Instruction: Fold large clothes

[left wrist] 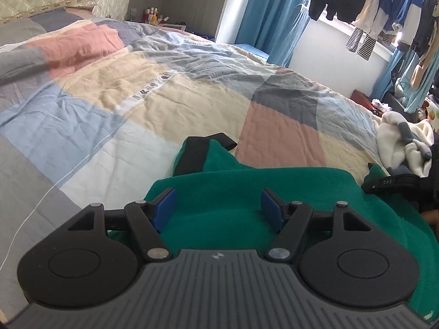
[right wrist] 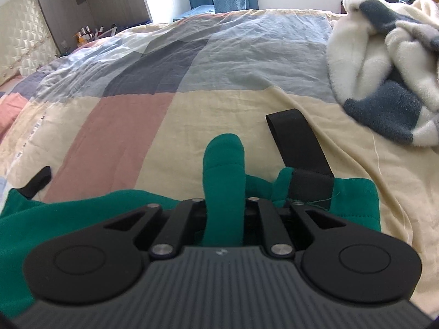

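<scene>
right tool (right wrist: 223, 213) pinched tight on a bunched fold of the green garment (right wrist: 68, 213); left tool (left wrist: 218, 208) wide open over it, holding nothing | garment lies on the bed (right wrist: 192, 109) | risk: thin pinch slips, black strap (right wrist: 299, 142) snags or tucks under | fleece blanket (right wrist: 384, 68) crowds the right side

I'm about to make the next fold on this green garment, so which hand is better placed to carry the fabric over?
Probably the right. The right gripper is already shut on a bunched fold of the green garment, while the left gripper stands open above the flat cloth with nothing between its fingers.
</scene>
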Tool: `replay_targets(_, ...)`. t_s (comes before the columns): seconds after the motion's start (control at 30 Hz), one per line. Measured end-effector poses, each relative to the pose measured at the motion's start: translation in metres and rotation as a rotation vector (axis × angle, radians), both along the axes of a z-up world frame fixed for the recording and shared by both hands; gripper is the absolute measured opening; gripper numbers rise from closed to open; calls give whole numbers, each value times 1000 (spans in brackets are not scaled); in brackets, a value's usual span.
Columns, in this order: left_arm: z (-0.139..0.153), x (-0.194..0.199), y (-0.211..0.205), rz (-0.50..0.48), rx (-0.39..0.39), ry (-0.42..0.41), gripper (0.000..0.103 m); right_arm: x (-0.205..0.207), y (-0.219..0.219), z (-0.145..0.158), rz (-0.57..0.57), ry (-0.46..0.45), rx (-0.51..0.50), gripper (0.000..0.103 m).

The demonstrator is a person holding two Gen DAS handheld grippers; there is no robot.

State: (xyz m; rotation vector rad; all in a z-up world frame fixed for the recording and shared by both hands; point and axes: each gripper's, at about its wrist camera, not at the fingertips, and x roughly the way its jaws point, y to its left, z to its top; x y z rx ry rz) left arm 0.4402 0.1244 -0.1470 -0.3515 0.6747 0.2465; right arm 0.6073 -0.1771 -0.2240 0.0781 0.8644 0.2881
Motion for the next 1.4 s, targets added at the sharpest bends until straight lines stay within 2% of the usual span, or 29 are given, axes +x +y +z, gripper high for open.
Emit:
replay_targets(0.1, 3, -4, 0, -13, 14, -13, 73, -7, -5, 9, -5, 1, 27, 16)
replay_targets(0.17, 8, -11, -2, -20, 21, -18, 73, -17, -10, 19, -13, -4, 58, 36)
replay_targets(0.2, 11, -15, -3, -27, 22, -21, 73, -22, -14, 24, -15, -7, 82, 42)
replay_targets(0.27, 21, -25, -9, -45, 25, -41, 73, -39, -23, 37, -25, -31, 133, 72)
replay_targets(0.3, 25, -30, -12, -55, 27, -51, 73, -49, -27, 44, -26, -45, 146, 75)
replay_targets(0.53, 51, -71, -44, -126, 51, -100, 73, -125, -49, 88, -35, -116, 208, 76)
replay_targets(0.63, 58, -90, -61, -154, 57, -114, 73, -161, -52, 101, -24, -147, 197, 76)
replay_targets(0.83, 66, -120, -88, -197, 72, -124, 73, -228, -43, 102, 54, -178, 213, 75)
replay_targets(0.9, 64, -126, -94, -213, 79, -117, 73, -242, -36, 99, 87, -193, 191, 73)
replay_targets(0.97, 59, -127, -101, -222, 96, -96, 73, -249, -27, 93, 109, -198, 150, 62)
replay_targets(1.03, 52, -125, -106, -223, 124, -71, 73, -247, -24, 85, 118, -190, 146, 60)
replay_targets(1.23, 31, -104, -100, -226, 107, 11, 74, -234, -26, 57, 91, -113, 210, 60)
replay_targets(1.4, 14, -86, -101, -224, 116, 77, 74, -228, -9, 36, 98, -118, 132, 61)
